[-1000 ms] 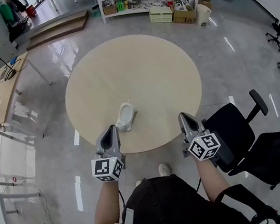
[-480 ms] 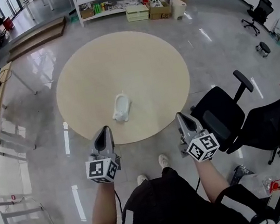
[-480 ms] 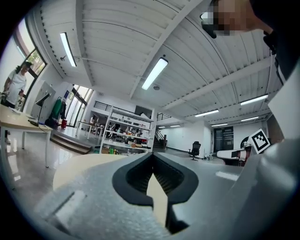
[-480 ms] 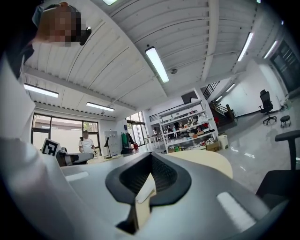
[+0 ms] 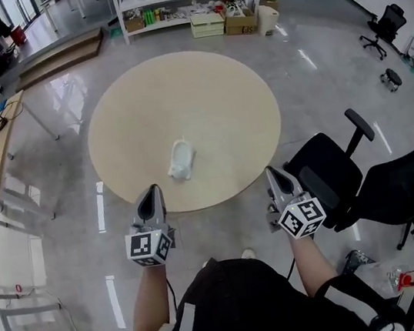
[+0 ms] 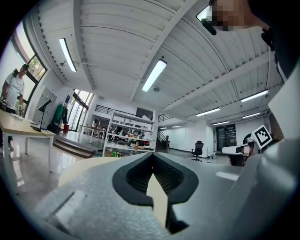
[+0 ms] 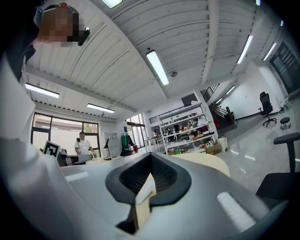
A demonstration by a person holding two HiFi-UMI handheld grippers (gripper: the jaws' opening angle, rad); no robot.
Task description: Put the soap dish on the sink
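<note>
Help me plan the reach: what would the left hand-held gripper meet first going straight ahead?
Probably nothing near: the left hand-held gripper aims over the round table, left of the white dish.

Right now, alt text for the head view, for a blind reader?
A person holds the left gripper and right gripper, both shut and empty, at the near edge of a round beige table bearing a small white dish-like object near its front edge.
</note>
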